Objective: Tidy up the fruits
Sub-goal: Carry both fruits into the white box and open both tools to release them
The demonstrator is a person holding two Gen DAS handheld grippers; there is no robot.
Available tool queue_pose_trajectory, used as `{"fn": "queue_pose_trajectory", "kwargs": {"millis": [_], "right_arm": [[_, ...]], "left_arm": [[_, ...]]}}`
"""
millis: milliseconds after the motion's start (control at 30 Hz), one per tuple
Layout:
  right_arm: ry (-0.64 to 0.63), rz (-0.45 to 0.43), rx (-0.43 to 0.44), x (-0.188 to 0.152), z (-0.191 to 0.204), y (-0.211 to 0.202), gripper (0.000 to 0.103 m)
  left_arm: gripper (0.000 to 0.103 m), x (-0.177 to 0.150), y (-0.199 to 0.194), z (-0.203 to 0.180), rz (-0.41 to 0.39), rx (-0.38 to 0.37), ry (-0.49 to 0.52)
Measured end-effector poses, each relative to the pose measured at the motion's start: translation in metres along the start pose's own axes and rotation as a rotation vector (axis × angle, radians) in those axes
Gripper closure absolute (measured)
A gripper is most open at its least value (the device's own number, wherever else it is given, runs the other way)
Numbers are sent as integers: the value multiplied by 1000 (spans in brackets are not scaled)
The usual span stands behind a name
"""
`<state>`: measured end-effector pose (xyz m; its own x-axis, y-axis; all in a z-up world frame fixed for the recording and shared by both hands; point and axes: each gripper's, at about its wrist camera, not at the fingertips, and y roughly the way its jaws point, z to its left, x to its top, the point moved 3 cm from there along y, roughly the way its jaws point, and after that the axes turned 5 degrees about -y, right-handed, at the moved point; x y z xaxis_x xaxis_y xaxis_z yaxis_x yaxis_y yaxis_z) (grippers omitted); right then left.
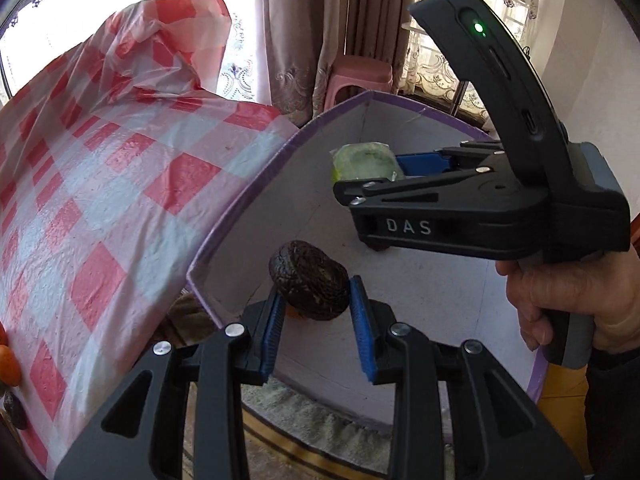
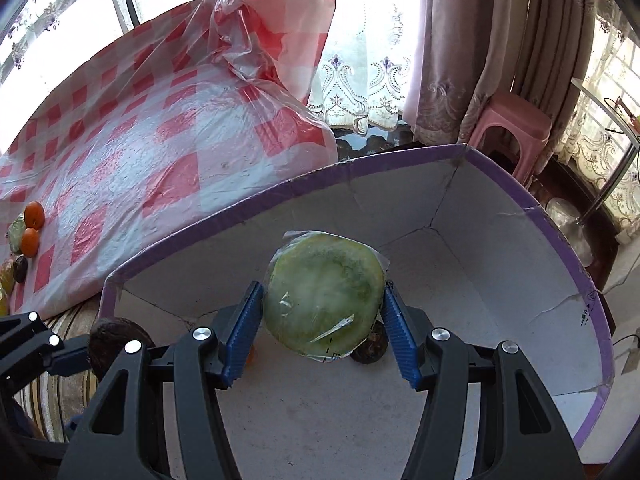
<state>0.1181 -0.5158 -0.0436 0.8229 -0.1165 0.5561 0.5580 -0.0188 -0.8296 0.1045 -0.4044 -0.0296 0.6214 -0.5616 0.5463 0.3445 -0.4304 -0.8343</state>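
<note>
Dark fruit (image 1: 310, 286) clamped in left tongs (image 1: 318, 312) | wrapped melon slice (image 2: 324, 294) clamped in right tongs (image 2: 322, 336)

Both grippers have matte black angular frames with silver round screw heads and blue ribbed fingers (image 1: 362, 308). The right gripper (image 1: 404, 166) bears white letters "DAS", a grey handle, and a black upright mount with a green light. A dark sleeve covers the wrist.

Between your left fingers (image 1: 276, 320) sits the wrinkled fruit (image 1: 310, 286), with the box (image 1: 248, 204) floor beyond them. Between your right fingers (image 2: 242, 330) sits the wrapped melon slice (image 2: 324, 296); the covered table (image 2: 132, 152) lies left, outside the box.
</note>
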Motion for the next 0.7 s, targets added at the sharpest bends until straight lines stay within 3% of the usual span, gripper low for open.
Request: {"fn": "queue_pose_trajectory", "kwargs": {"millis": [233,500,700], "right_arm": [[-44,79,-32,-2,5,22,45],[-47,119,-43,-4,5,41,45],[-53,148,-55,-6,4,51,44]], "left_arm": [[71,-8,32,-17,98,-33,64],[71,-6,46,-25,103,58,154],[71,-5,60,-24,143,79,168]]}}
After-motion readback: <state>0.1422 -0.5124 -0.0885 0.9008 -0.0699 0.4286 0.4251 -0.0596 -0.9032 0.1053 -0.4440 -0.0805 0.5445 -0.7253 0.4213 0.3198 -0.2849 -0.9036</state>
